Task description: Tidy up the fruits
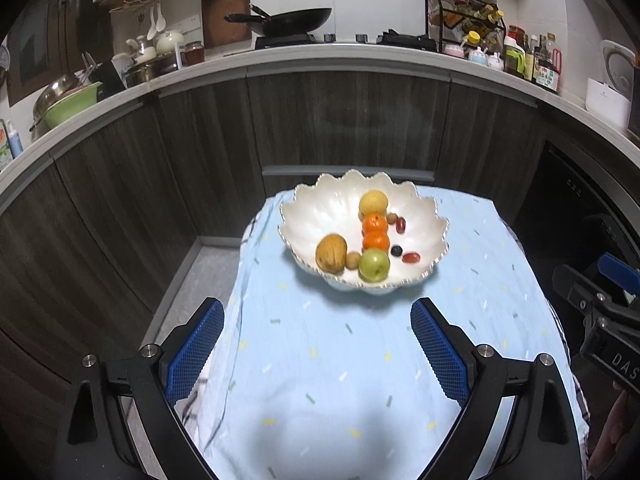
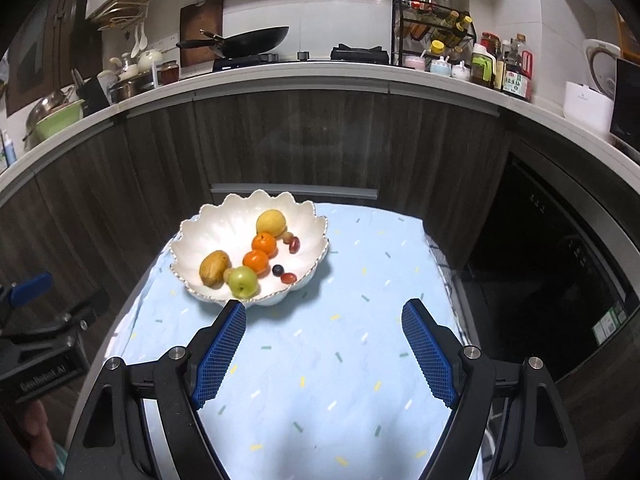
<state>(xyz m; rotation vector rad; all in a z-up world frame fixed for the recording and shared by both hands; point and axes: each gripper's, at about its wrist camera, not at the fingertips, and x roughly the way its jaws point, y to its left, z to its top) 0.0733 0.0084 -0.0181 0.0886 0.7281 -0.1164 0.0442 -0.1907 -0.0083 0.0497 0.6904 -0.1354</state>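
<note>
A white scalloped bowl (image 1: 320,208) (image 2: 216,224) stands on the far part of a light blue cloth. In it lie a green apple (image 1: 373,265) (image 2: 242,281), two oranges (image 1: 375,241) (image 2: 256,261), a yellow fruit (image 1: 373,203) (image 2: 271,222), a brown fruit (image 1: 331,253) (image 2: 214,267), a dark berry (image 1: 396,251) (image 2: 277,269) and small red fruits (image 1: 411,257) (image 2: 288,278). My left gripper (image 1: 318,312) is open and empty, short of the bowl. My right gripper (image 2: 324,312) is open and empty, with the bowl ahead to its left.
The small table with the blue cloth (image 1: 340,360) (image 2: 340,360) stands before dark wood cabinets (image 1: 340,120). A counter (image 1: 340,50) behind holds a wok, bottles and dishes. A dark oven front (image 2: 560,260) is at the right. The other gripper shows at each view's side (image 1: 600,312) (image 2: 36,328).
</note>
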